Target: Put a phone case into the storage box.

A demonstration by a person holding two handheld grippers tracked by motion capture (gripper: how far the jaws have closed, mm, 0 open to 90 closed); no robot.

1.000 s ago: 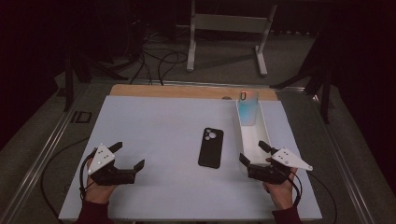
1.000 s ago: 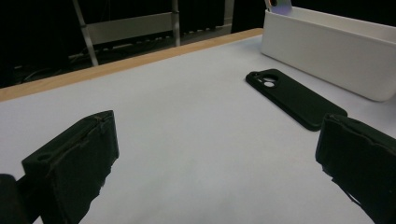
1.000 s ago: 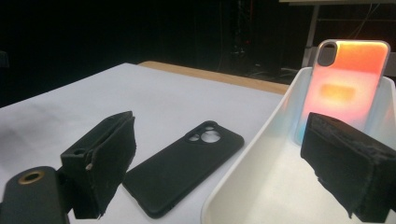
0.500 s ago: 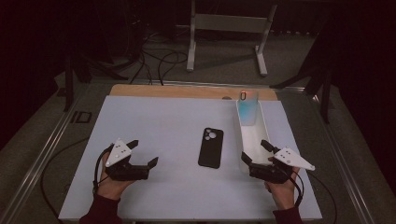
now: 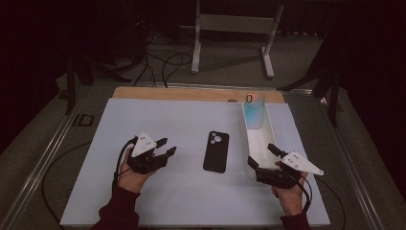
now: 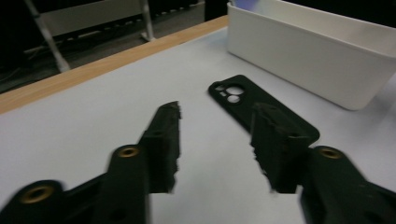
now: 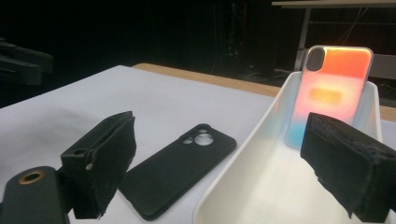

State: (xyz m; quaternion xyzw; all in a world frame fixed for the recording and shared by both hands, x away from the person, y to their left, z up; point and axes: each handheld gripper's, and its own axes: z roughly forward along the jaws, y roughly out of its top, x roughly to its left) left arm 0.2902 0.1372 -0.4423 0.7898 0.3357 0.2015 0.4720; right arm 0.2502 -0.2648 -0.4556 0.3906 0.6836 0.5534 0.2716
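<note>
2 grippers: both empty, neither touching a case.
Left jaws: parted with only bare table between them in the left gripper view; they have just been closing, yet nothing is caught.
Left gripper point(image 5: 165, 147): aimed toward the black phone case point(image 5: 216, 151), near it but apart; in its own view the case point(image 6: 261, 109) lies just past the tip of 1 jaw.
Right jaws: spread wide, nothing between the pads.
Right gripper point(image 5: 261, 156): hovers at the near end of the white bin point(image 5: 268, 139), pointing along it.
Task thing: the black phone case lies flat on the white table mat point(image 5: 158, 120), camera cutout at its far end, between the 2 grippers and just left of the bin.
Other case: 1 orange-to-blue gradient phone case point(image 7: 334, 95) stands upright against the bin's far wall.
Progress: judged early; the black case is not yet lifted, and the grasp and, probably, a move into the bin are left.
Left hand: comes in from the bottom edge, wrist turned so the gripper angles right toward the case.
Right hand: low beside the bin, gripper roughly level.
</note>
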